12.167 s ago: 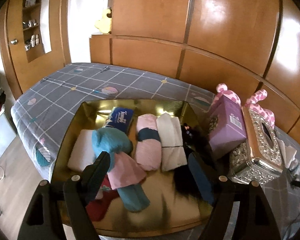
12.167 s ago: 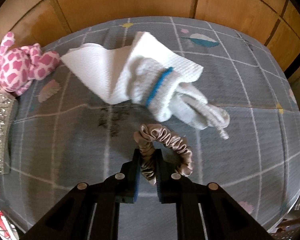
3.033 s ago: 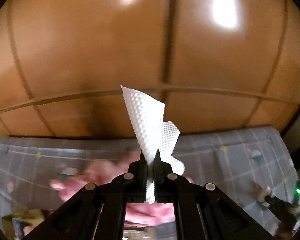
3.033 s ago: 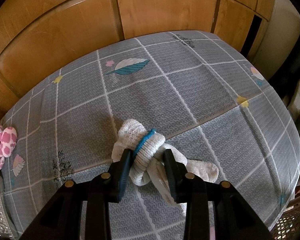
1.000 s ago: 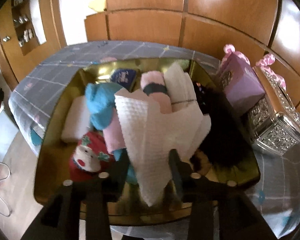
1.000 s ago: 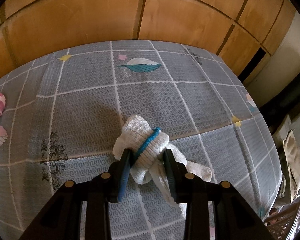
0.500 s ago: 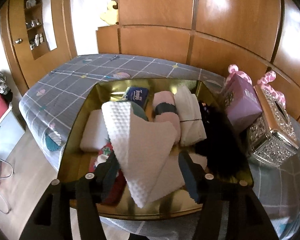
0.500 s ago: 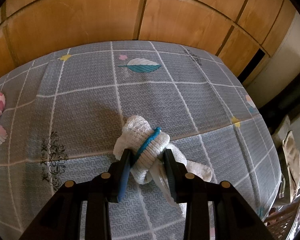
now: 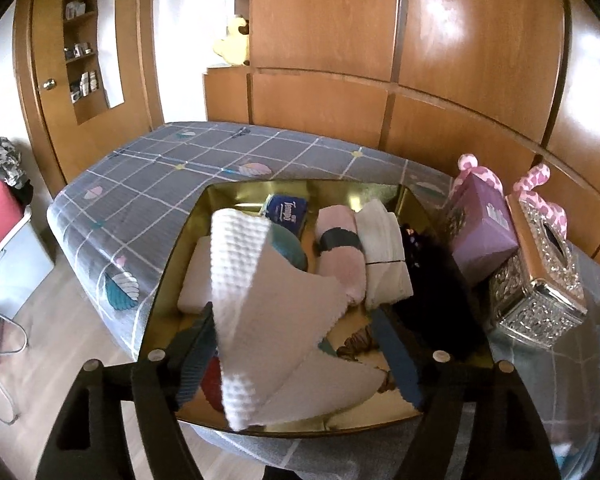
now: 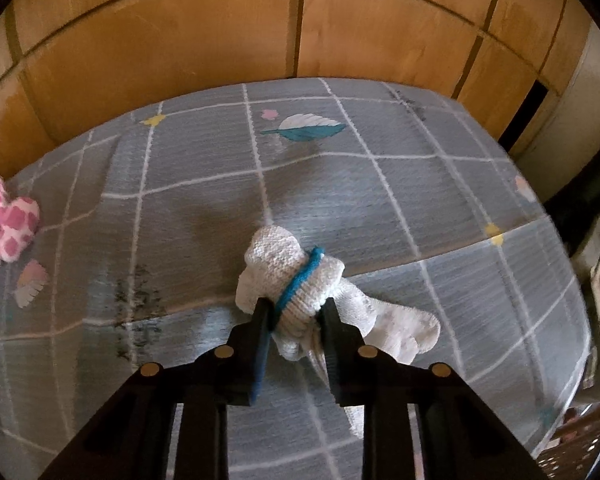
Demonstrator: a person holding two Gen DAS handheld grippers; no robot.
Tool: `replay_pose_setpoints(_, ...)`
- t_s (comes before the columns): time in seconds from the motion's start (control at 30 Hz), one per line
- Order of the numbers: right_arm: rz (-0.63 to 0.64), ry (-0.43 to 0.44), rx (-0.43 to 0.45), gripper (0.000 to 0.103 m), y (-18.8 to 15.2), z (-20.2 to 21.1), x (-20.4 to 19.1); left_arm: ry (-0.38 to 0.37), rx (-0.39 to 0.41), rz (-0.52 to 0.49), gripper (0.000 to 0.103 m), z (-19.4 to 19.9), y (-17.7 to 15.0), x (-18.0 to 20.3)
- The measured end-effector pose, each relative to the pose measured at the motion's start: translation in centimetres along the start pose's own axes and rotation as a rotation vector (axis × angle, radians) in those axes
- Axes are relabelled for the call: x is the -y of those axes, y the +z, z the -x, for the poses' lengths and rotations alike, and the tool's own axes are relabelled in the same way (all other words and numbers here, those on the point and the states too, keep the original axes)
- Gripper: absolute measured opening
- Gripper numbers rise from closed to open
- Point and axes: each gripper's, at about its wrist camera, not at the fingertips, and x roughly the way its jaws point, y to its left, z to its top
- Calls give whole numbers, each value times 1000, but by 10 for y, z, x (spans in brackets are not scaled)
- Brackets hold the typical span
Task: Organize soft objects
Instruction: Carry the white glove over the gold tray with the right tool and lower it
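In the left wrist view a gold tray (image 9: 172, 264) on the grey checked bedspread holds rolled pink (image 9: 340, 256) and white (image 9: 384, 252) cloths, a teal bundle (image 9: 290, 246), a blue tissue pack (image 9: 286, 213) and dark items. A white paper towel (image 9: 276, 320) lies draped over them. My left gripper (image 9: 296, 348) is open above the tray's near side, its fingers either side of the towel. In the right wrist view my right gripper (image 10: 296, 316) is shut on a white sock bundle with a blue band (image 10: 296, 280), on the bedspread.
A purple box (image 9: 480, 236) and a silver tissue box (image 9: 540, 276) stand right of the tray, pink spotted plush (image 9: 540, 188) behind them. The plush also shows in the right wrist view (image 10: 4, 228). Wooden wardrobe panels (image 10: 180, 40) back the bed. Floor lies left.
The left gripper has let go of the paper towel, opened wider and drawn back; the towel now lies in the tray. The right gripper stays clamped on the sock bundle and has lifted it slightly.
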Motion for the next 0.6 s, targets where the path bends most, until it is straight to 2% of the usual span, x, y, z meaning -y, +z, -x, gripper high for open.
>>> replay_pose_setpoints(0.07, -29, 69, -11, 22, 1, 1, 0, 0, 1, 2, 78, 0, 0, 0)
replay_pose_setpoints(0.2, -79, 150, -29, 22, 0, 3, -8, -1, -3, 3, 78, -1, -1, -1)
replay_pose_setpoints(0.33, -151, 287, -37, 22, 5, 13, -20, -5, -1, -3, 78, 0, -1, 0)
replay_pose_setpoints(0.6, -79, 431, 25, 22, 36, 54, -89, -16, -3, 2, 79, 0, -4, -2)
